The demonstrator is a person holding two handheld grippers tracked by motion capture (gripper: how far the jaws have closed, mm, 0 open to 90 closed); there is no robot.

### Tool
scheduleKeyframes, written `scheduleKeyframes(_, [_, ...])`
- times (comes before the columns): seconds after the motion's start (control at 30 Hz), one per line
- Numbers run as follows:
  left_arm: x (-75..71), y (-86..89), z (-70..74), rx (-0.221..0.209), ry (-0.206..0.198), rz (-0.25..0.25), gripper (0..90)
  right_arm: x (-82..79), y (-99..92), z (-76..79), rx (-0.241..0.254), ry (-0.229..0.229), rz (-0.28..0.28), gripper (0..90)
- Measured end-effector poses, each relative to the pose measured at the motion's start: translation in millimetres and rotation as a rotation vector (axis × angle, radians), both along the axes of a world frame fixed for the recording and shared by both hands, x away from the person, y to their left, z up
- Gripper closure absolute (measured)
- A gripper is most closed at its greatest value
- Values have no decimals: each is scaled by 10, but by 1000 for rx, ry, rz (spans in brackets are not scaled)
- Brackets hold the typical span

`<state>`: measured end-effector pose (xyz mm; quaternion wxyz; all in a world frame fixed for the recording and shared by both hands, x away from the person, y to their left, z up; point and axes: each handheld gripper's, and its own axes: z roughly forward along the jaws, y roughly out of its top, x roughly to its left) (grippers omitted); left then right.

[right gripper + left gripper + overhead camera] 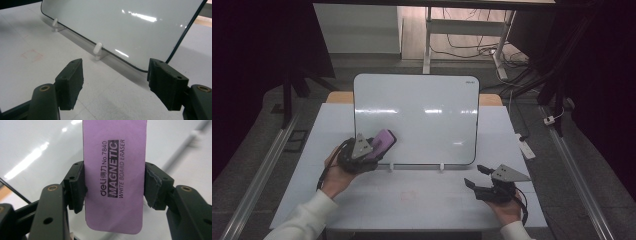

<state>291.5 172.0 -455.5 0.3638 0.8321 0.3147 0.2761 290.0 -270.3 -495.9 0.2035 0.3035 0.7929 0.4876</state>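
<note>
A purple magnetic whiteboard eraser [115,177] with black print sits between the pads of my left gripper [115,191], which is shut on it. In the high view the eraser [383,141] is at the lower left part of the upright whiteboard [422,115], held there by my left gripper [371,149]; whether it touches the board I cannot tell. My right gripper [476,176] hovers low over the white table, front right of the board, open with nothing between its fingers. From the right gripper view [115,82] the board [120,27] stands just ahead on white feet [98,50].
The board stands on a white table [422,200] with a faint red square mark [409,196] in front of it. A white power strip [527,148] lies at the table's right edge. Metal rails run along both sides, with desk legs and cables behind.
</note>
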Motion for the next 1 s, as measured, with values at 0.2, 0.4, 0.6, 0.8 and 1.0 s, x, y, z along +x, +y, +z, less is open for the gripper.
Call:
scheduleKeyframes(0.2, [-260,23,-114,-94,97,-88,411,-7,33,18,-4,-3,11,286])
scheduleKeyframes(0.4, [-338,-58,-165,-127,142,-175,411,-4,53,37,-4,-6,26,285])
scheduleKeyframes(0.6, [-313,-109,-184,-147,161,-201,411,-8,88,77,5,-4,57,279])
scheduleKeyframes(0.8, [-291,-213,-200,-134,178,-256,411,-18,196,162,8,8,149,276])
scheduleKeyframes(1.0, [-250,-397,-251,-86,197,-317,410,22,391,259,0,34,236,272])
